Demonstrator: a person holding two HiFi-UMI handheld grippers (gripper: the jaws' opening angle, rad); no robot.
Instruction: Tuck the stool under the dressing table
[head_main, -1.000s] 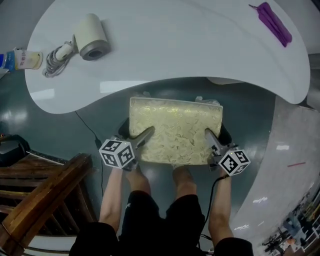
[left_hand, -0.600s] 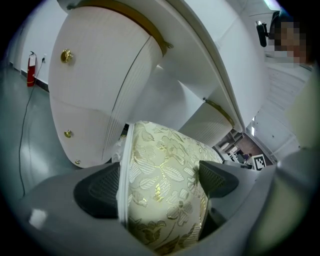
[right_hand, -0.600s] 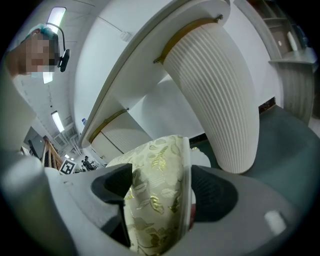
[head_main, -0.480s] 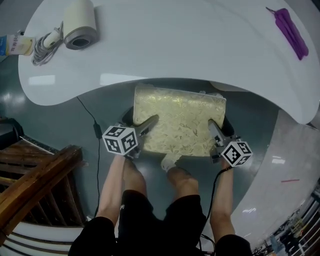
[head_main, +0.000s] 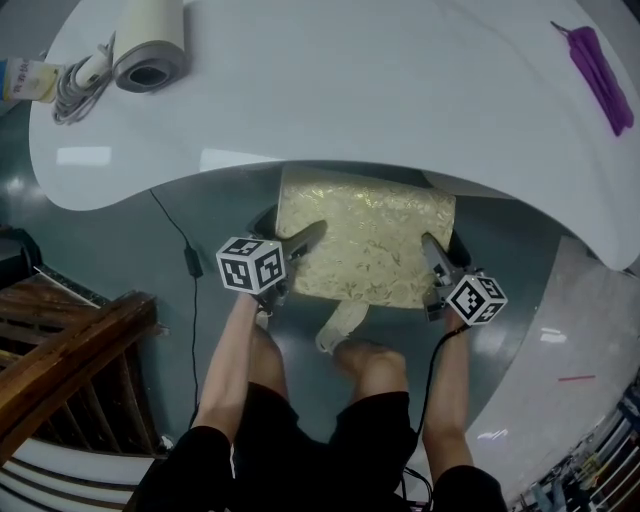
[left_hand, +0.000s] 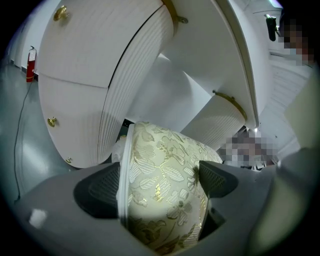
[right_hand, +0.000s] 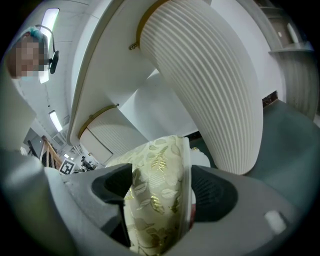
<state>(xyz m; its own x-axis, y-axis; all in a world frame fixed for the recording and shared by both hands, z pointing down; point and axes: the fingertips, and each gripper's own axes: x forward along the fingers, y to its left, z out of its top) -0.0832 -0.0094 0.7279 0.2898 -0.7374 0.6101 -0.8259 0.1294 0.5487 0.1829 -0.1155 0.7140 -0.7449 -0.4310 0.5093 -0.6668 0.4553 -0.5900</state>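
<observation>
One stool (head_main: 370, 240), one dressing table (head_main: 350, 90), one hair dryer (head_main: 150, 50), plus two: left tongs (head_main: 305, 240), right tongs (head_main: 434, 256).

The stool (head_main: 365, 245) has slid toward the top of the frame. Its far edge, earlier clear of the table (head_main: 350, 90), now lies under the rim. The left gripper (head_main: 312, 234) and right gripper (head_main: 431, 247) have advanced with it.

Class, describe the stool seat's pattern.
Gold leaves and flowers on the cream stool seat; best in left gripper view.
</observation>
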